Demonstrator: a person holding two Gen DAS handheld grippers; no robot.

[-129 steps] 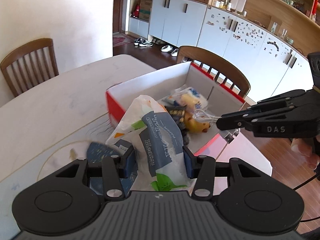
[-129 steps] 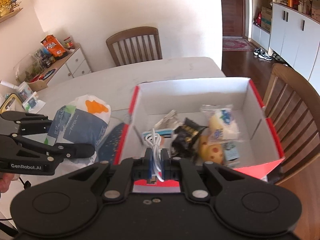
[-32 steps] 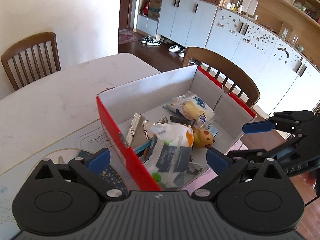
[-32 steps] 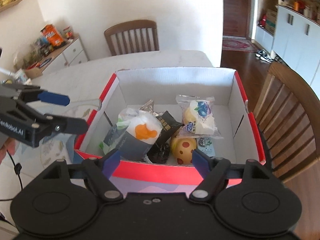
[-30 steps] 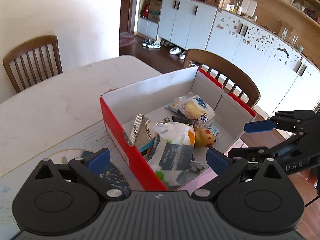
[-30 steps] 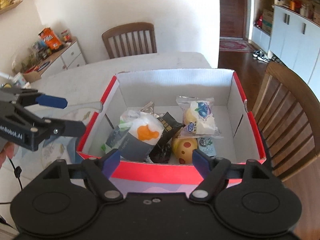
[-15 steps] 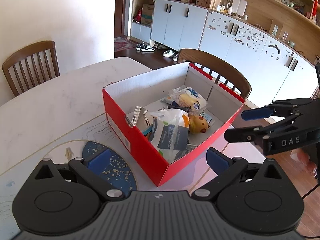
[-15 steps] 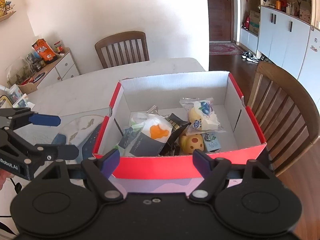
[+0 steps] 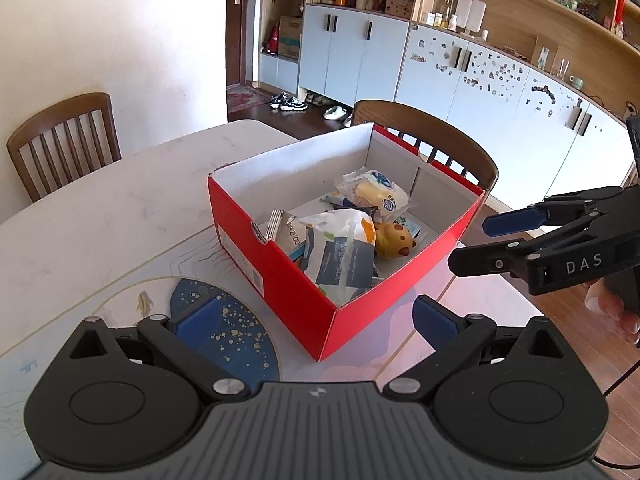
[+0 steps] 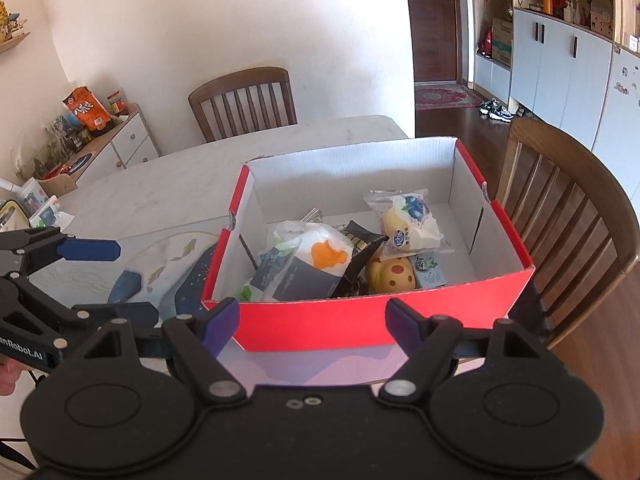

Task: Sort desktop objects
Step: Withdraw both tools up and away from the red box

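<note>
Sorting looks close to finished: the red box (image 10: 372,320) on the table (image 9: 100,216) holds the tissue pack (image 10: 304,264), wrapped bun (image 10: 408,228), yellow toy (image 10: 390,274) and dark sachet (image 10: 360,248). Left gripper (image 9: 314,316) and right gripper (image 10: 312,316) both hover short of the box, fingers spread wide, empty. Only the patterned mat (image 9: 224,328) lies outside (likely not for sorting).
</note>
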